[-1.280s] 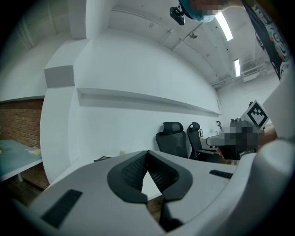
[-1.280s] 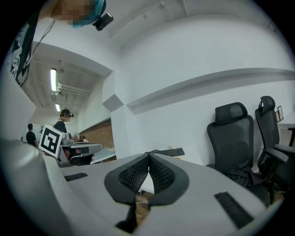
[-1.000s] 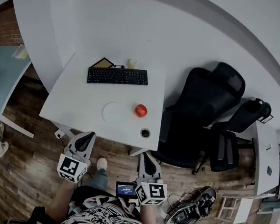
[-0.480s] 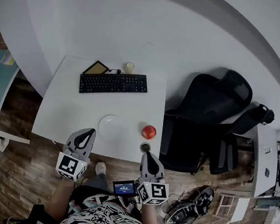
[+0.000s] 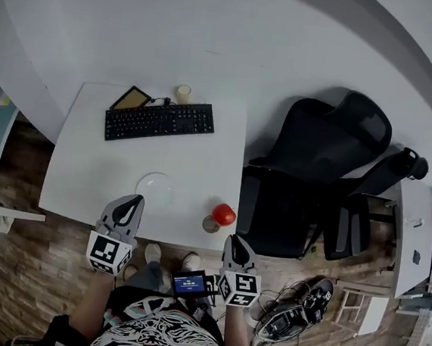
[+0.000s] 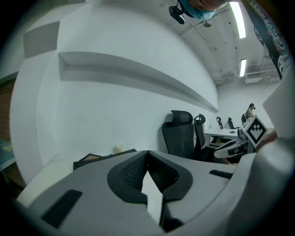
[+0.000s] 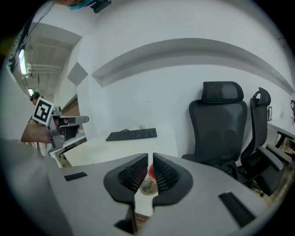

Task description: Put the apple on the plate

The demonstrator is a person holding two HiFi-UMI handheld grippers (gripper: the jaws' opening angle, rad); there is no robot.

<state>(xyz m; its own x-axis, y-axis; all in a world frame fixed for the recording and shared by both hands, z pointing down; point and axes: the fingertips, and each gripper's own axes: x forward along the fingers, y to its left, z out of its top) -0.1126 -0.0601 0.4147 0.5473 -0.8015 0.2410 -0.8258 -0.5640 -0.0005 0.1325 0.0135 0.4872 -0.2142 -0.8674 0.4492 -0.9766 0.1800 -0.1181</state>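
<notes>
**Both pairs of jaws shut and empty, apple (image 5: pixel 224 214) off the plate (image 5: pixel 155 188)**

The left hand-held gripper (image 5: pixel 130 198) is held over the near edge of the desk (image 5: pixel 79 170), just in front of the plate. Its jaws are seen pressed together with nothing between them. The right hand-held gripper (image 5: pixel 232 240) is held just off the near edge, in front of the apple. Its jaws are likewise closed on nothing, with only a thin slit left between the pads.

The apple is set on the desk near the front right corner, to the right of the white plate and apart from it. A small cup (image 5: pixel 210 224) is seen just beside the apple, on its near left side. Both are glimpsed through the slit in the right gripper view.

A keyboard (image 5: pixel 159 121) is laid toward the back of the desk, with a jar (image 5: pixel 182 94) and a tablet (image 5: pixel 130 98) behind it. Black chairs (image 5: pixel 307 177) are stood to the right of the desk.
</notes>
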